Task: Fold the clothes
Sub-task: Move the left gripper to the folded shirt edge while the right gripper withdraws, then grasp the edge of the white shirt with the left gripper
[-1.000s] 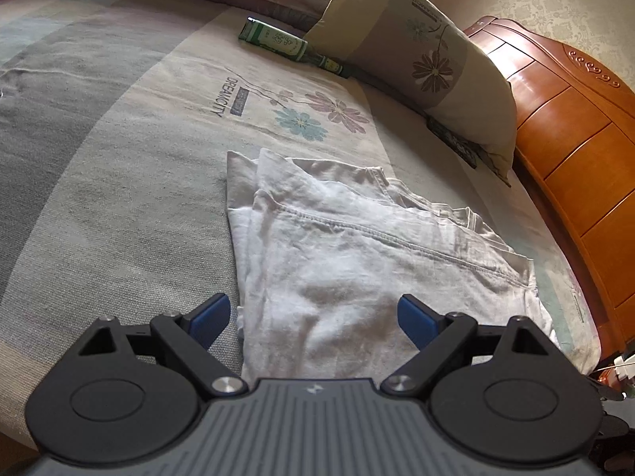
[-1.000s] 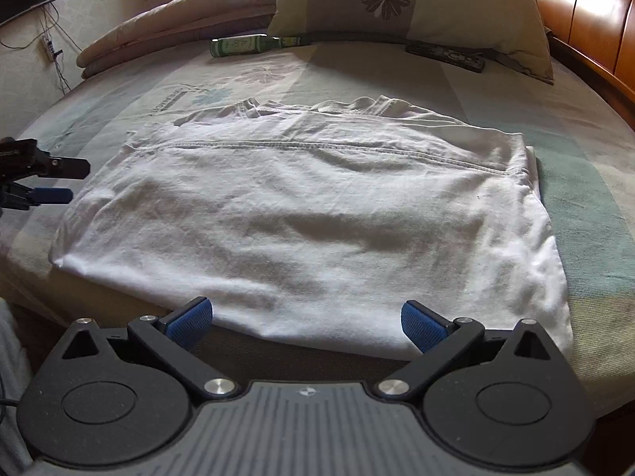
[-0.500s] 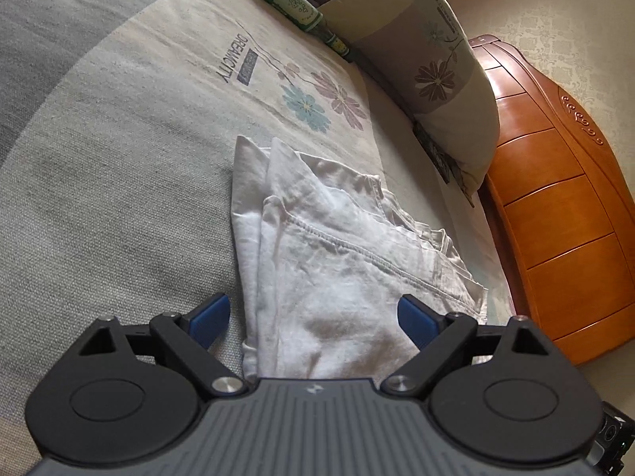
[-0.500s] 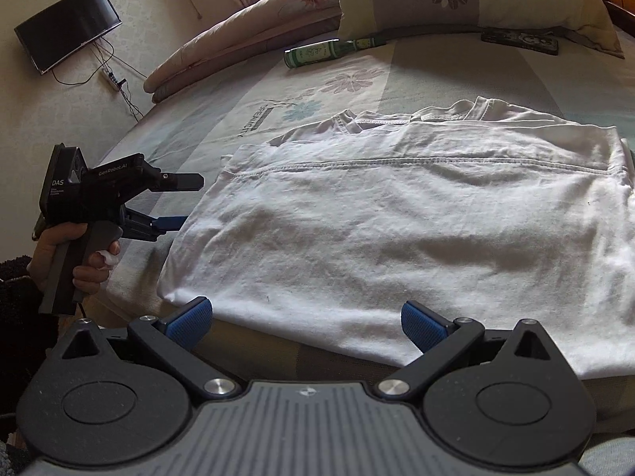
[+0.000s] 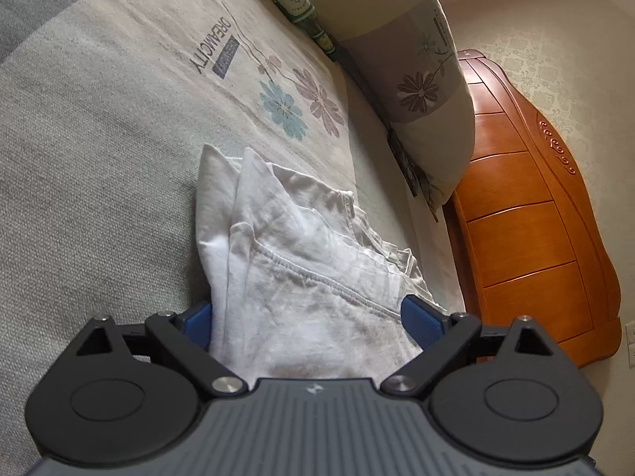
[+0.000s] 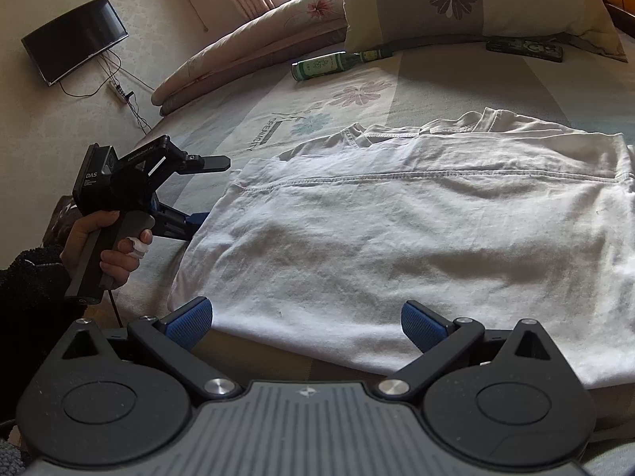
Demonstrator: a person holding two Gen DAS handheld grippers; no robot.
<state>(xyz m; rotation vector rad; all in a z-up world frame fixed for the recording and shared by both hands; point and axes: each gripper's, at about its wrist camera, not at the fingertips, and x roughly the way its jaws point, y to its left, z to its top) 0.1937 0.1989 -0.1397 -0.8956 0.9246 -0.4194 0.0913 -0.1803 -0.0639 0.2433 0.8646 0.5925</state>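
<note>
A hand (image 6: pixel 107 246) holds the left gripper (image 6: pixel 206 192) at the left end of the white shirt (image 6: pixel 397 246). Its jaws are spread wide, one finger above the shirt's edge and one blue pad low beside it. In the left wrist view the shirt's end sits between the blue pads (image 5: pixel 416 321), but they do not pinch it. To the left of the shirt the bed (image 5: pixel 79 158) is bare and grey, with lots of room.

The shirt lies flat on the bed, near the front edge. It is folded into a long shape that runs left to right, as seen in the right wrist view. A stitched seam goes along it the same way. The cloth has soft wrinkles, and the collar peeks out at the far side. The front edge of the shirt hangs a little over the bed's side.

The right gripper (image 6: pixel 307 325) is low at the shirt's front edge, jaws spread wide, holding nothing.

Behind the shirt lie a green bottle (image 6: pixel 329 64) and a pillow (image 6: pixel 476 0). To the right of the shirt, past the pillow, stands the wooden headboard (image 5: pixel 535 238).
</note>
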